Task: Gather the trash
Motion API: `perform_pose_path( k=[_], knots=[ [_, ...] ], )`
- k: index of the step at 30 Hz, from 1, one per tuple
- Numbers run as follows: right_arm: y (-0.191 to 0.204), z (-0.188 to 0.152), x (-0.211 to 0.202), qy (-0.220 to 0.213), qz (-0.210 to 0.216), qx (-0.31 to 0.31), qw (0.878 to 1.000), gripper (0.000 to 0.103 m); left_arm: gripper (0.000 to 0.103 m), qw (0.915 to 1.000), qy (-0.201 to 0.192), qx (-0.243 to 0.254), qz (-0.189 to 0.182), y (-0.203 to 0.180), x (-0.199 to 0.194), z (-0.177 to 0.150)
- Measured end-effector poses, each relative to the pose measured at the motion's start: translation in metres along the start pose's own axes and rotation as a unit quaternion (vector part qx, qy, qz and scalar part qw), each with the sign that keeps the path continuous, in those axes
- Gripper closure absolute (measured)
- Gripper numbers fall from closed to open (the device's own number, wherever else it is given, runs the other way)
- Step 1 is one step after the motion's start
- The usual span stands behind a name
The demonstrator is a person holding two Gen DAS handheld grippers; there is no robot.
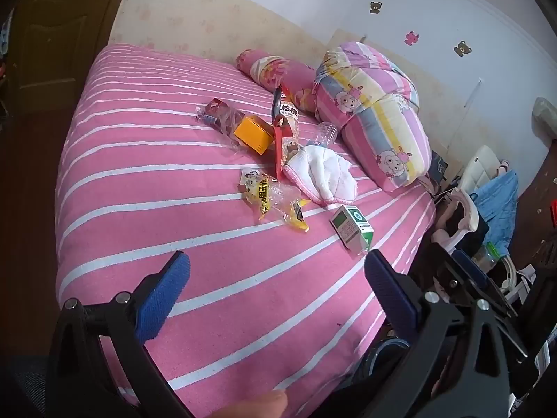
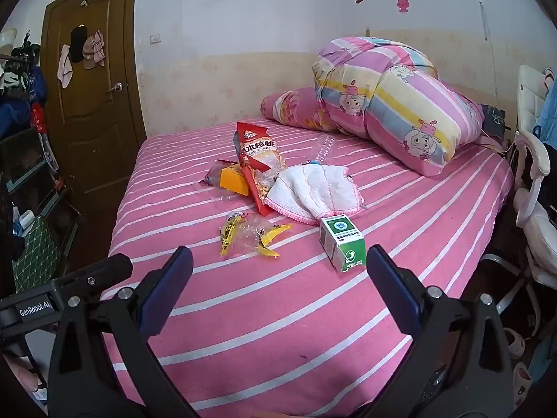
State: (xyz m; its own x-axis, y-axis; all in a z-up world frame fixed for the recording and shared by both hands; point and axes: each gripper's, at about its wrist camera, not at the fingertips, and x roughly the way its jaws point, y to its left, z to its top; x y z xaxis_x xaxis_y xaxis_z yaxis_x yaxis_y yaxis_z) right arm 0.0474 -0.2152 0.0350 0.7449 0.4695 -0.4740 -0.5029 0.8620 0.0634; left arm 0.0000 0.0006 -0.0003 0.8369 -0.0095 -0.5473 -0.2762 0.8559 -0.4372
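Observation:
Trash lies on the pink striped bed: a green-and-white carton, a yellow clear wrapper, a red snack bag, an orange box, a dark red wrapper and a clear plastic bottle. A white cloth lies among them. My left gripper is open and empty, above the bed short of the trash. My right gripper is open and empty, close to the carton.
A folded cartoon quilt and a pink pillow sit at the bed's far side. A white chair with clothes stands right of the bed. A brown door and cluttered shelves are left.

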Motion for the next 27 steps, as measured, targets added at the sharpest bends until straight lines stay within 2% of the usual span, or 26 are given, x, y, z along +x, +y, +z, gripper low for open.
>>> perform_pose_path(
  k=[27],
  knots=[
    [-0.004,-0.0005,0.0011,0.002,0.004,0.01,1.0,0.004,0.006,1.0,0.0,0.002,0.002,0.0002,0.0,-0.0001]
  ],
)
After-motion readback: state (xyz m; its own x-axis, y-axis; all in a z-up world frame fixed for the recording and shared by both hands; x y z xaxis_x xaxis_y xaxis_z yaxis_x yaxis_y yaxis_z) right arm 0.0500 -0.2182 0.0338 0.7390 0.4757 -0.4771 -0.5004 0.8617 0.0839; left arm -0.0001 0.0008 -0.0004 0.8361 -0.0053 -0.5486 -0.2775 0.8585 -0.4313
